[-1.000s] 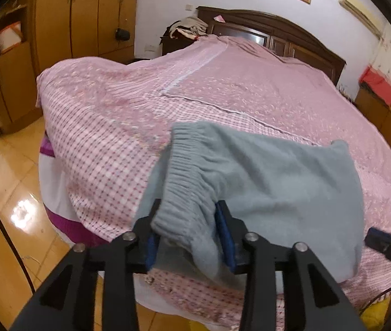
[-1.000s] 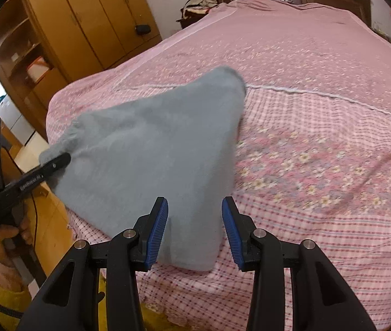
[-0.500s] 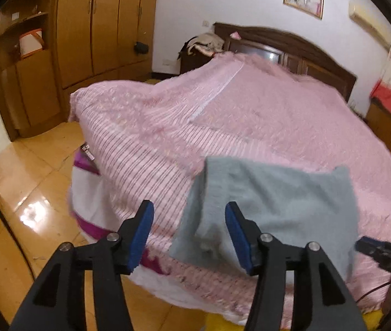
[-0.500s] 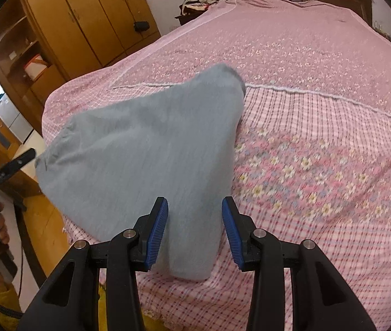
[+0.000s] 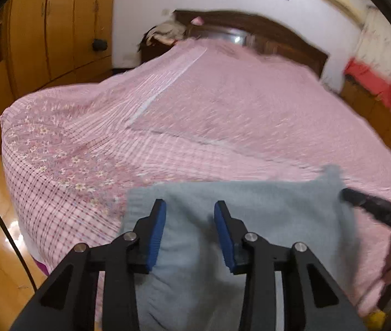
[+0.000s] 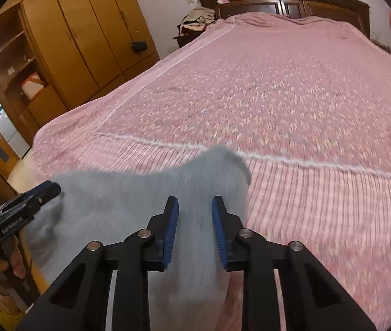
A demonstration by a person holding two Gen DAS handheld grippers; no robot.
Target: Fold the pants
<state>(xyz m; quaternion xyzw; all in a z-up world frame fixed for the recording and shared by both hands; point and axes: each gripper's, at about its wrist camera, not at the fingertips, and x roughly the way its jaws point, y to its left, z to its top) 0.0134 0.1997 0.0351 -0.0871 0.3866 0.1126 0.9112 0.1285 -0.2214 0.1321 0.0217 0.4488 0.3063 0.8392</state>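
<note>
The left gripper (image 5: 189,230) is closing, blue pads apart, with the near edge of the grey pants (image 5: 264,215) lying between them but not yet pinched. The right gripper (image 6: 195,227) is closing the same way over its own stretch of cloth, pads not pressing. The pants lie folded at the foot of the pink bedspread (image 5: 223,104). They look soft, light and floppy; best taken at the near corners, through all layers.

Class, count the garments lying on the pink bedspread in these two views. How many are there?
1: grey pants, folded, at the near edge of the bedspread, under both tongs. The clothes heaped beside the headboard are off the bedspread.
</note>
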